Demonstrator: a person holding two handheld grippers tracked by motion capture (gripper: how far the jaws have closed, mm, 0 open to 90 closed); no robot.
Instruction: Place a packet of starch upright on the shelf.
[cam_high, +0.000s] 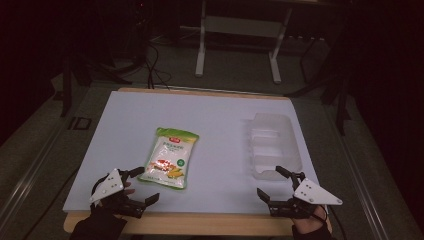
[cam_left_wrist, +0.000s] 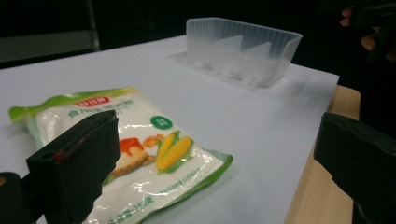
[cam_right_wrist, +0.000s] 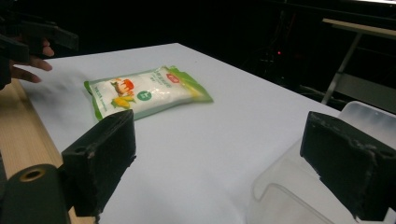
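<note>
Nothing is held: the left gripper (cam_high: 139, 192) and right gripper (cam_high: 276, 185) hover with jaws wide apart at the table's (cam_high: 220, 115) near edge. Between them lies the corn-printed food pouch (cam_high: 169, 157); the clear divided tray (cam_high: 274, 145) sits right. Likely next: left gripper closes on the pouch

A wooden table (cam_high: 200, 226) carries a white sheet (cam_high: 210, 120) that covers nearly all of its top, leaving a bare wood strip along the near edge. On the sheet lies a flat green-and-white food packet (cam_high: 169, 158) printed with corn. To the right of the packet, well apart from it, a clear plastic divided tray (cam_high: 274, 145) stands near the sheet's right edge.
</note>
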